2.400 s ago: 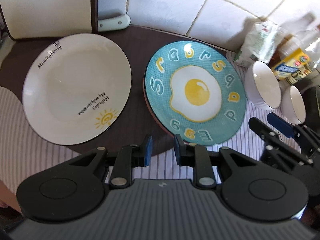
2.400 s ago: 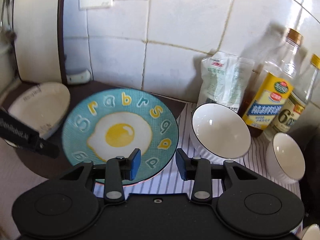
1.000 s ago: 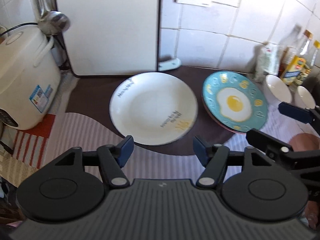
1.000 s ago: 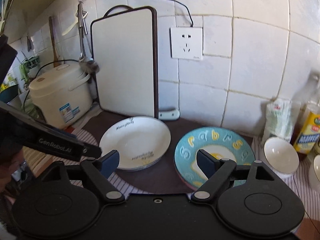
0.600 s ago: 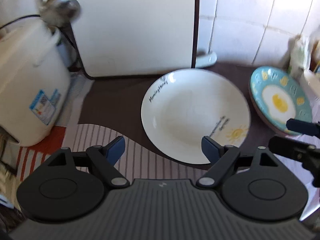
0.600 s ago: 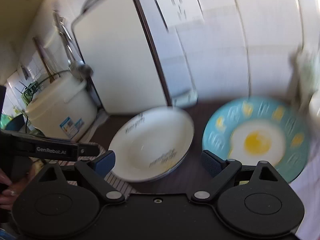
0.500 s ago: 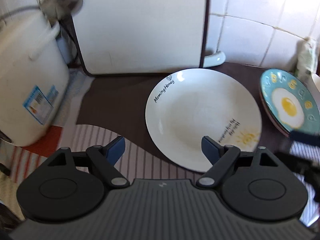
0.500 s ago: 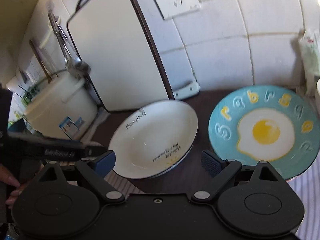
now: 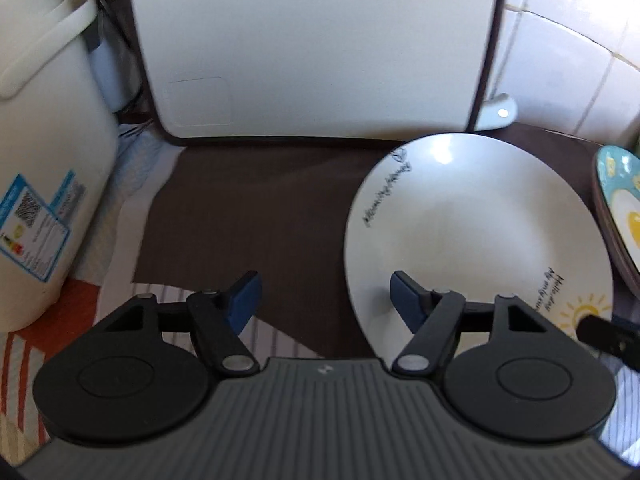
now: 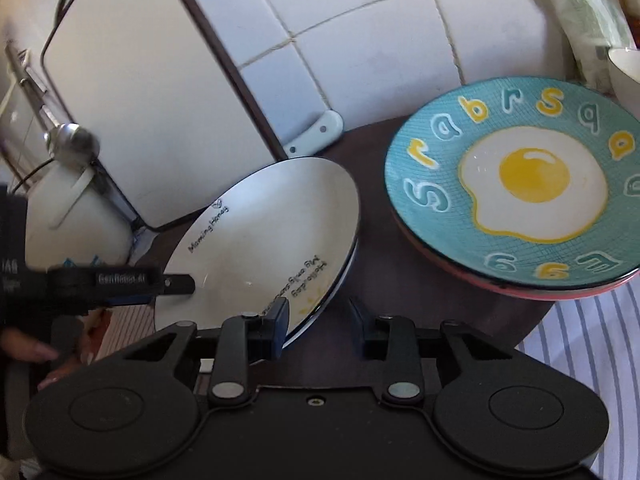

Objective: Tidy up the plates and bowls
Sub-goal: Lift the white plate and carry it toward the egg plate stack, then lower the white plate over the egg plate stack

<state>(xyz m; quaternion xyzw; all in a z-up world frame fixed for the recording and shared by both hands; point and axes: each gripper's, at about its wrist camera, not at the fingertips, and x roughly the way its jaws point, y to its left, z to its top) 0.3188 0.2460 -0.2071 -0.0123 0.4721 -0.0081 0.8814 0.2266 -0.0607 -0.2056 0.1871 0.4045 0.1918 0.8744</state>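
white plate (image 9: 472, 224) sits on the dark mat (image 9: 248, 208) on the worktop, egg plate (image 10: 516, 184) just right of it, apart, stacked on a red-rimmed one. left tool (image 9: 325, 295) closing, still fairly wide, straddling the white plate's left rim, pads not pressing. right tool (image 10: 319, 325) closing, narrow, over its near-right rim, no grip visible. cutting board (image 9: 312, 40) leans on the wall right behind; rice cooker (image 9: 44, 152) left; bowl (image 10: 626, 72) and bag (image 10: 584, 12) far right.

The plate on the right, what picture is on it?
The blue plate has a fried egg with a yellow yolk, ringed by letters. The right wrist view shows it best.
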